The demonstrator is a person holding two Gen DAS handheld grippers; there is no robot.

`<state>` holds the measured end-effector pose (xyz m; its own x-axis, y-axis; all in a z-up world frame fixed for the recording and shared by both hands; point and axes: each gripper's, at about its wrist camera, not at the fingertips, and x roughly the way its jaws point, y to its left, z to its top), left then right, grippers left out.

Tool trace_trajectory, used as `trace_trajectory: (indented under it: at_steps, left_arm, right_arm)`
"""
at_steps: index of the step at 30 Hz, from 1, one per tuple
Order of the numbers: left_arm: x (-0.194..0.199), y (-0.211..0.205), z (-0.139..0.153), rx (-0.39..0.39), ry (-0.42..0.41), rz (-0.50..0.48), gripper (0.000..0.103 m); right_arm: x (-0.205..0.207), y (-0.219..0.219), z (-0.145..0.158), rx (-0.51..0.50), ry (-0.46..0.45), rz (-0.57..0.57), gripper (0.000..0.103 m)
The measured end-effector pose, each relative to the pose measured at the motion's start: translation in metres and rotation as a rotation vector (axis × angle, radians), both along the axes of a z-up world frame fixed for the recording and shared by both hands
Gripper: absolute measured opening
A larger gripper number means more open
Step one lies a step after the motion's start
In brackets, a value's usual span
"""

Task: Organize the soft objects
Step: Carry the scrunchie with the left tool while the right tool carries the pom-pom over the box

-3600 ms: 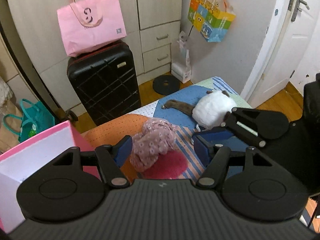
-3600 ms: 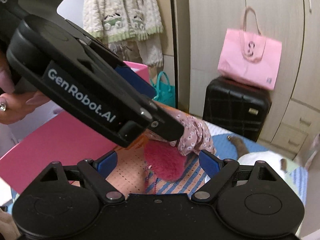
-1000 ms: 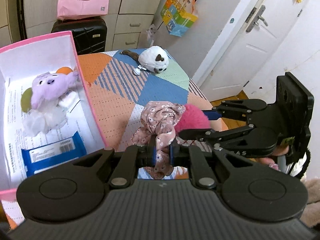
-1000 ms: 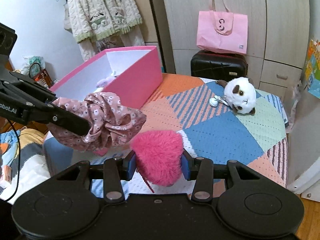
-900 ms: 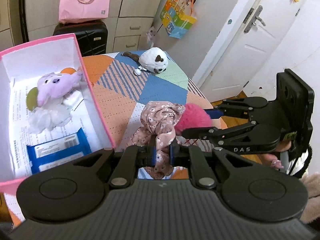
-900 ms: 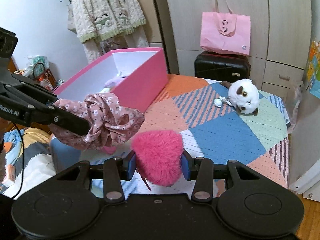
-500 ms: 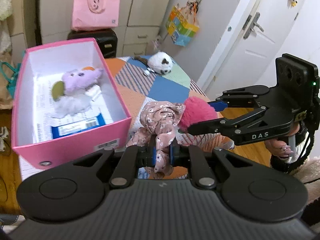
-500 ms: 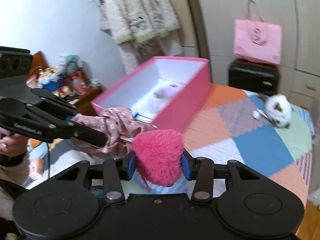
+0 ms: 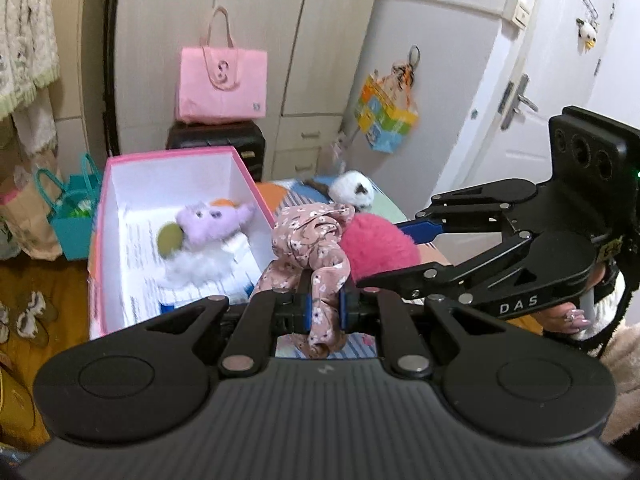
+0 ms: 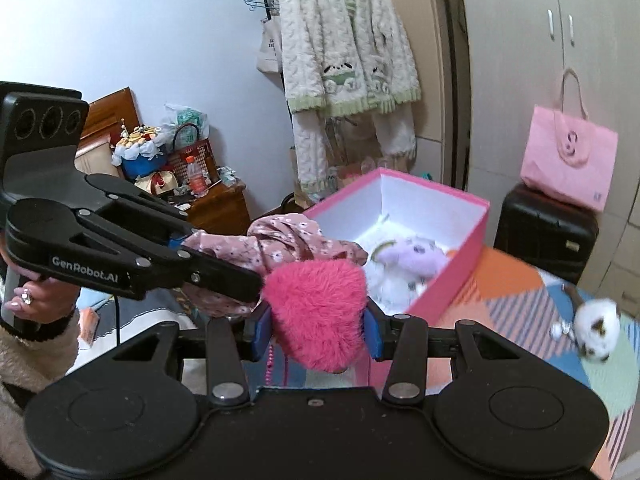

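My left gripper (image 9: pixel 323 307) is shut on a pink floral fabric scrunchie (image 9: pixel 312 244) and holds it in the air. My right gripper (image 10: pixel 317 332) is shut on a fluffy hot-pink heart plush (image 10: pixel 318 312), right beside the scrunchie (image 10: pixel 280 248). The plush also shows in the left wrist view (image 9: pixel 378 250). Both are held above and near the open pink box (image 9: pixel 108 216), which holds a purple plush (image 9: pixel 214 218), white fluff and a blue packet. The box also shows in the right wrist view (image 10: pixel 460 256). A white and brown plush (image 10: pixel 596 326) lies on the patchwork bed cover.
A black suitcase (image 9: pixel 216 140) with a pink tote bag (image 9: pixel 222 80) stands behind the box by the wardrobe. A teal bag (image 9: pixel 72 220) sits on the floor at left. A white cardigan (image 10: pixel 344 52) hangs on a rack. A door (image 9: pixel 560 92) is at right.
Both grippers took hold of their items on the bed and lifted them. Over the last second they have drawn back and up, so the pink box now lies ahead of them.
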<state>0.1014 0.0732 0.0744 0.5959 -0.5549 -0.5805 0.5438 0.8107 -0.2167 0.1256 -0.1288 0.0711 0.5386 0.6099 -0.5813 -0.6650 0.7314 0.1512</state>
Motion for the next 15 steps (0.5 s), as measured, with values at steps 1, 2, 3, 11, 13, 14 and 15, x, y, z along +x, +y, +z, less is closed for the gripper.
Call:
trace_trajectory:
  at_steps: [1,2,3,11,13,14,15]
  left_arm:
    - [0.003,0.002,0.001,0.002,-0.011,0.007,0.011]
    - [0.007,0.003,0.001,0.003,-0.018,0.014,0.011]
    - [0.011,0.005,0.001,0.003,-0.022,0.018,0.011]
    - [0.061,0.019,-0.005,-0.009,-0.026,0.087,0.011]
    - [0.075,0.023,-0.009,-0.008,-0.025,0.113,0.011]
    - [0.083,0.024,-0.011,-0.008,-0.025,0.128,0.011]
    - [0.089,0.026,-0.013,-0.009,-0.024,0.14,0.011]
  right_arm:
    - [0.004,0.003,0.001,-0.003,-0.007,-0.003,0.051]
    - [0.009,0.005,0.001,-0.002,-0.008,-0.006,0.051]
    - [0.014,0.008,0.001,0.0,-0.009,-0.007,0.051]
    - [0.062,0.029,-0.008,-0.013,-0.044,-0.03,0.051]
    - [0.081,0.032,-0.011,-0.004,-0.025,-0.033,0.051]
    - [0.089,0.034,-0.013,0.002,-0.017,-0.033,0.051]
    - [0.098,0.035,-0.015,0.008,-0.008,-0.032,0.051]
